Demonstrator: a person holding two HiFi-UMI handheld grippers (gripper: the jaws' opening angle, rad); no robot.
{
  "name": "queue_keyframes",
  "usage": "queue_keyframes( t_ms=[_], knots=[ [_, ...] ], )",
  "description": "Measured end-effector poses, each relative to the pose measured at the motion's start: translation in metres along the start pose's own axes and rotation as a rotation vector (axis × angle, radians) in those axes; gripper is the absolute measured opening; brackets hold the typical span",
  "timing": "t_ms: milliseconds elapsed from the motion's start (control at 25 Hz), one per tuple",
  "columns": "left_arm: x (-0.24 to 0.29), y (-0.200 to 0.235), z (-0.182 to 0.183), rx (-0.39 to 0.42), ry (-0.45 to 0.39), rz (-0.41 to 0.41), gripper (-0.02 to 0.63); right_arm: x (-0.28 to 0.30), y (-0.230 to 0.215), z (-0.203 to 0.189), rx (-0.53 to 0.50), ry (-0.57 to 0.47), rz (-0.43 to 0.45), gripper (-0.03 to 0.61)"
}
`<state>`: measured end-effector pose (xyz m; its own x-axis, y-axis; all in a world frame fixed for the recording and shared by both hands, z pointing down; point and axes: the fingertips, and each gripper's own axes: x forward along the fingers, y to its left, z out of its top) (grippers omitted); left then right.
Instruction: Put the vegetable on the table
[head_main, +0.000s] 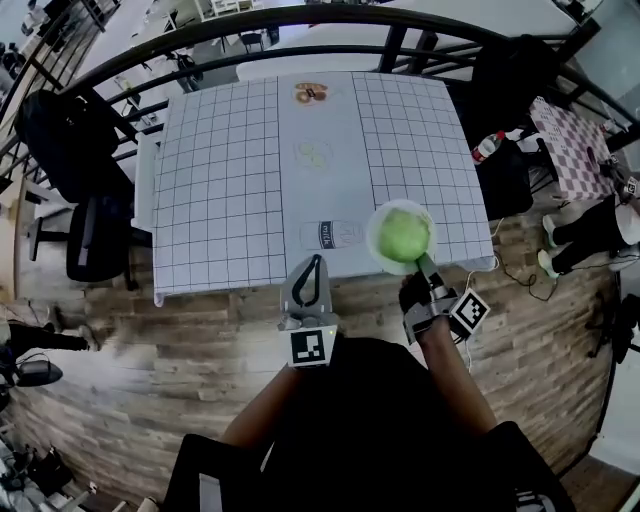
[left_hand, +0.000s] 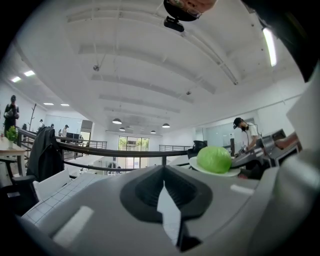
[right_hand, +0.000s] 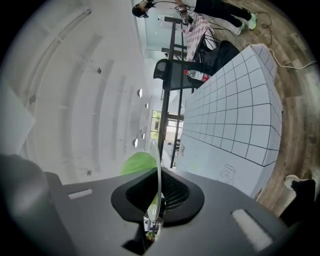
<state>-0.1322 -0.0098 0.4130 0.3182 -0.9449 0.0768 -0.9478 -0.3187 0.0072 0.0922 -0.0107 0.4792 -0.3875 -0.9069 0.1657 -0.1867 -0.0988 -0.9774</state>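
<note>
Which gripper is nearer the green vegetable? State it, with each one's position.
Right. The right gripper clamps the rim of the plate carrying the vegetable; the left gripper sits shut and empty to its left, apart.

Bright, even light filled the room — ceiling lamps (left_hand: 116, 121) and a far window (left_hand: 132, 146) glowed. Fisheye distortion bent the edges, corners went black, and the left gripper (left_hand: 165, 199) looked soft close up.
</note>
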Motion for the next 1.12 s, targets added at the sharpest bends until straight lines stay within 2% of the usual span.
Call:
queue_keyframes(
  t_ms=[280, 600, 800, 960, 1120],
  knots=[
    [0.027, 0.033, -0.006, -0.058, 0.007, -0.022, 0.008, 0.046, 0.005, -0.001, 0.006, -0.003, 0.009, 0.008],
    [0.052, 0.034, -0.005, -0.090, 0.003, -0.055, 0.008, 0.062, -0.002, 0.004, 0.002, -0.007, -0.013, 0.008],
    [0.069, 0.036, -0.012, -0.134, 0.038, -0.060, 0.008, 0.075, -0.013, 0.017, 0.022, -0.009, -0.034, 0.008],
    [0.082, 0.041, -0.011, -0.123, 0.045, -0.042, 0.008, 0.095, -0.023, 0.030, 0.015, -0.009, -0.030, 0.008],
    [0.104, 0.034, 0.001, -0.064, 0.028, -0.042, 0.008, 0.122, -0.030, 0.049, -0.024, 0.022, -0.023, 0.008]
  ],
)
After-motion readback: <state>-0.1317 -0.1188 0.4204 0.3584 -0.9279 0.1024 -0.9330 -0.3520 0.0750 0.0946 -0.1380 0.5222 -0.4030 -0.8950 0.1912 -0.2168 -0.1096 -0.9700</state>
